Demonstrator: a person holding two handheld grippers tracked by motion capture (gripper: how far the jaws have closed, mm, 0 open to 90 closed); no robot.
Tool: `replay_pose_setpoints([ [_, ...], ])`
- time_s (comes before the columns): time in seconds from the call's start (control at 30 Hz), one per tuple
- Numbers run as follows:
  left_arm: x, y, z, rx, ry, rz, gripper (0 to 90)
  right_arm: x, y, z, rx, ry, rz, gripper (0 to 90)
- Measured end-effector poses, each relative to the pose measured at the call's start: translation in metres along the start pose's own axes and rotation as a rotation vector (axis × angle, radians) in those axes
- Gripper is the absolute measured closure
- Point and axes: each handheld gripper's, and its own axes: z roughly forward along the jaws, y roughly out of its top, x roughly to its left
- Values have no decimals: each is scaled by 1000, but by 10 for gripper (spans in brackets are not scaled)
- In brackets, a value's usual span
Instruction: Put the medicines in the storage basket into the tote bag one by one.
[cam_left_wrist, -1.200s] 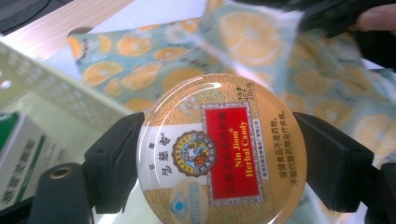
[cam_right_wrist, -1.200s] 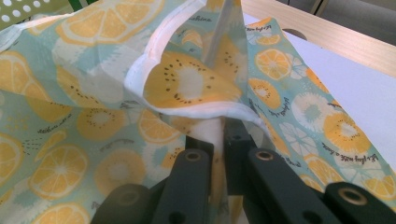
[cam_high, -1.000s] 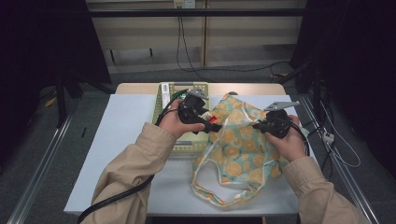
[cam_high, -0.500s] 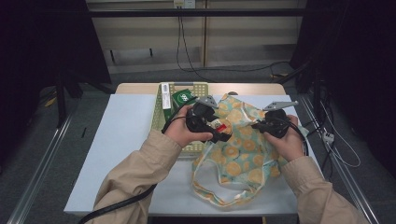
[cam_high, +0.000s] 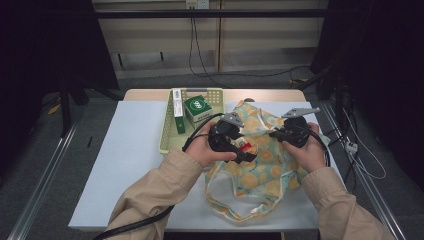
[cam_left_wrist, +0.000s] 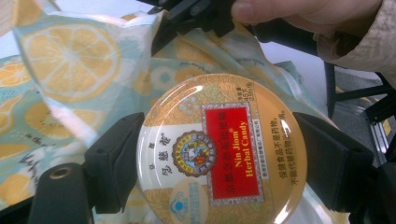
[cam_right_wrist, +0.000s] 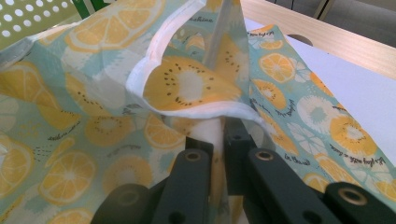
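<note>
A white-topped table (cam_high: 125, 165) is seen from above, with two beige sleeves entering from six o'clock. Over the table's right half a fruit-print fabric bag (cam_high: 260, 172) is spread, patterned with orange and kiwi slices on pale blue; its looped handle lies toward six o'clock, near the table's front edge. At about eleven o'clock from the bag a pale green perforated basket (cam_high: 167, 135) is set, and in it a green box (cam_high: 198, 109) and a narrow white-and-green box (cam_high: 178, 107) are stood.

The right gripper (cam_high: 280, 134) is held at three o'clock of the bag's upper part. In the right gripper view its jaws are seen pressed together on the bag's white-hemmed edge (cam_right_wrist: 205, 112), by which a fold of cloth is lifted above the rest of the bag.

The left gripper (cam_high: 248, 152) is held over the bag's middle, at nine o'clock from the right gripper and well apart from the basket. Its jaws are spread wide and closed on a round candy tin (cam_left_wrist: 222, 151), gripped at the rim from nine and three o'clock. The tin's golden lid with a red label is turned toward the camera in the left gripper view, with the bag's cloth behind it and the right gripper seen at twelve o'clock. From above, the tin (cam_high: 244, 146) shows as a small red patch at the jaws.
</note>
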Motion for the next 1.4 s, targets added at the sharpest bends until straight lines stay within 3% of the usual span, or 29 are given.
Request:
replay_pose_setpoints([
  [0.5, -7, 6, 26, -12, -23, 16, 206, -6, 10, -11, -19, -20, 2, 887],
  [0.9, 4, 12, 55, -5, -10, 0, 206, -11, 18, -21, -25, -27, 3, 887],
  [1.1, 16, 15, 62, -7, 20, -20, 206, -14, 15, -23, -27, -26, 16, 887],
  [1.4, 30, 13, 55, -27, 72, -60, 206, -12, 15, -27, -34, -22, 7, 887],
])
